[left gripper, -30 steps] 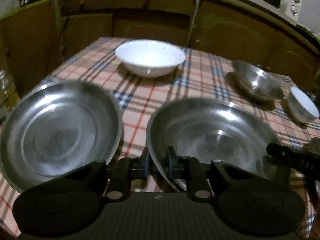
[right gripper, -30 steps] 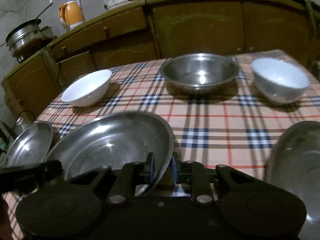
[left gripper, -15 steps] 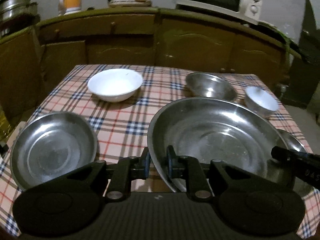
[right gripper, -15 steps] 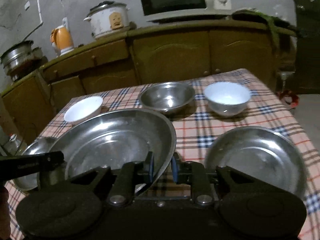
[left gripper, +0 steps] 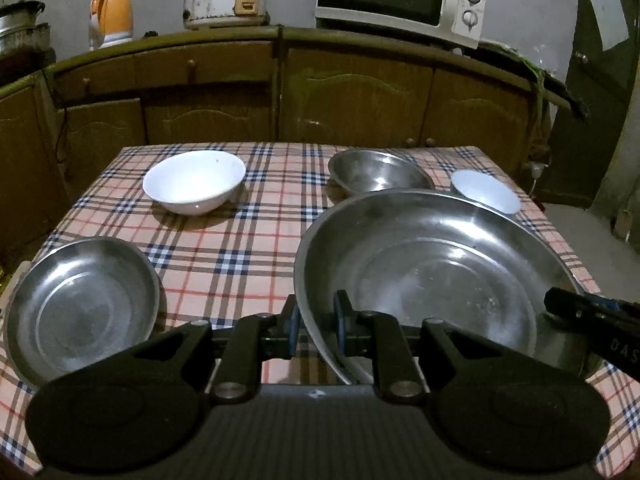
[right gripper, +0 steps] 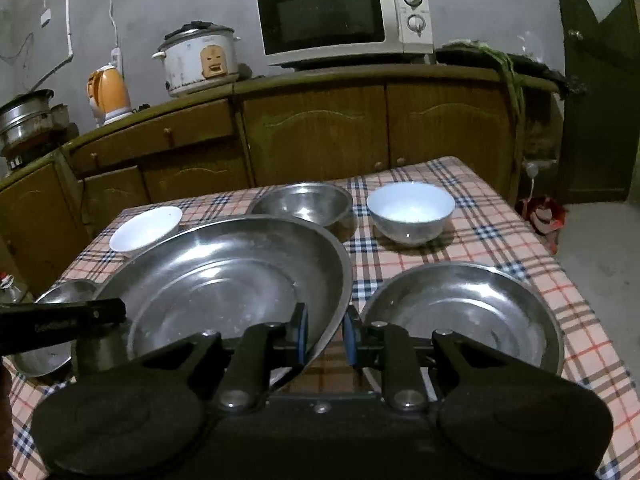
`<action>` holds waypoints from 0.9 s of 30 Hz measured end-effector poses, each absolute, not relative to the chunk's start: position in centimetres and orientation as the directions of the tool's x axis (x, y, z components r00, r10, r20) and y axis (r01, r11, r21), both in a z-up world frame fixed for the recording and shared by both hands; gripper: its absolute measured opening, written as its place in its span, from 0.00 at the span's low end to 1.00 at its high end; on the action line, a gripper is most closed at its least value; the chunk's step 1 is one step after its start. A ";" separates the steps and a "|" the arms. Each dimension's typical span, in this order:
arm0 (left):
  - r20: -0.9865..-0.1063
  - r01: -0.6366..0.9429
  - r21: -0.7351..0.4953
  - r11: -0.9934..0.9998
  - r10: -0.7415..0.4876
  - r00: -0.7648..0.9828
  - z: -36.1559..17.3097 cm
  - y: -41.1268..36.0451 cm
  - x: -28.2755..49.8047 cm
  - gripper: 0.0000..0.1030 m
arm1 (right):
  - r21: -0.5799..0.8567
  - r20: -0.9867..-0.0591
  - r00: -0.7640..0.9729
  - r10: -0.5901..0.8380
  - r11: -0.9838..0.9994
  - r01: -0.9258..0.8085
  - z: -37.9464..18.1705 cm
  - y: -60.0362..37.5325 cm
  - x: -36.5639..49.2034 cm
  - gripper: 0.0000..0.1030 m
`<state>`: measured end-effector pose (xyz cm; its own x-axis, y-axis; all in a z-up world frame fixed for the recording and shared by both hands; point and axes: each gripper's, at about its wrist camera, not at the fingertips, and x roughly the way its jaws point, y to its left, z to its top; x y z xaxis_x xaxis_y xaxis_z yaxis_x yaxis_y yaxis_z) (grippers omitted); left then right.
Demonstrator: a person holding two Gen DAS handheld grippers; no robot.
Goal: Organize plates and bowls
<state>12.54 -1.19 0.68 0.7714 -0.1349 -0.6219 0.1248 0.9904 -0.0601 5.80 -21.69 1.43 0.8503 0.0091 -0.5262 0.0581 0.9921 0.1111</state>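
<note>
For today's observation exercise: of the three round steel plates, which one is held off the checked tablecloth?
The largest steel plate: left gripper and right gripper each clamp its rim. The two smaller steel plates lie flat on the cloth.

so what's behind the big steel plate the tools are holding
Behind the big steel plate stand a steel bowl and a wide white bowl, each partly hidden by the plate's rim. The tablecloth under it is covered.

Large steel plate [left gripper: 432, 272] tilted, lifted over checked table | two smaller steel plates [left gripper: 80, 308] flat either side | steel bowl [left gripper: 376, 172], two white bowls [left gripper: 194, 180] behind
</note>
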 end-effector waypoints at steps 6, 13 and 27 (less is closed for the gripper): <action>-0.635 0.105 -0.063 0.993 -0.120 0.763 -0.1 -0.5 12.9 0.17 | 0.097 -0.542 0.840 0.018 0.994 0.041 0.0 -20.9 6.6 0.24; -0.646 0.088 -0.063 0.994 -0.108 0.755 -0.9 0.1 13.4 0.17 | 0.085 -0.555 0.832 0.024 0.996 0.028 -1.0 -20.2 7.6 0.24; -0.658 0.097 -0.044 0.994 -0.102 0.746 -1.8 -0.1 14.4 0.17 | 0.078 -0.576 0.817 0.016 0.996 0.035 -2.4 -20.1 8.8 0.24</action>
<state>14.45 -0.15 -1.79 0.7464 -0.1019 -0.6576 0.0971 0.9943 -0.0440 8.80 -20.15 -2.37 0.8175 0.0164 -0.5757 0.0350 0.9963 0.0782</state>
